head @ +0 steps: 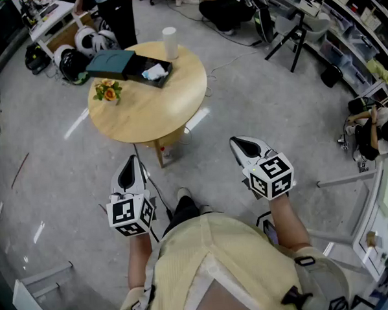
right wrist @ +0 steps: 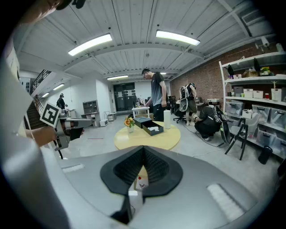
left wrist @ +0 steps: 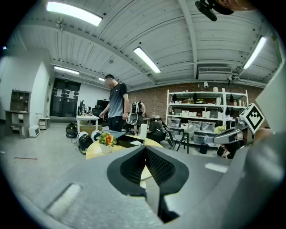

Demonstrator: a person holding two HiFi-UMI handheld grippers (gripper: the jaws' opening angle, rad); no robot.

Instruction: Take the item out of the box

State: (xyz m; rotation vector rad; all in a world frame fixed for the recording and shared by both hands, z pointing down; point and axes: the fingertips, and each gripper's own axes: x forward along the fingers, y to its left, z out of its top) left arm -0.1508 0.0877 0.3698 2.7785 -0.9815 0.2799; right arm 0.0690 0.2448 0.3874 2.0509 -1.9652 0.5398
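An open dark box [head: 152, 71] lies on the far side of the round wooden table [head: 149, 111], with a white item [head: 154, 72] inside and its teal lid [head: 111, 63] beside it on the left. The right gripper view shows the box [right wrist: 152, 129] far ahead, and in the left gripper view the box [left wrist: 129, 142] is small above the jaws. Both grippers hang over the floor, short of the table. My left gripper [head: 132, 160] is shut with nothing in it, and so is my right gripper [head: 233, 141].
A small pot of orange flowers [head: 107, 91] and a white cylinder [head: 170, 42] also stand on the table. A person [head: 116, 16] stands behind it near helmets on the floor. Another person [head: 380, 135] crouches at the right by shelves. Cables trail across the floor.
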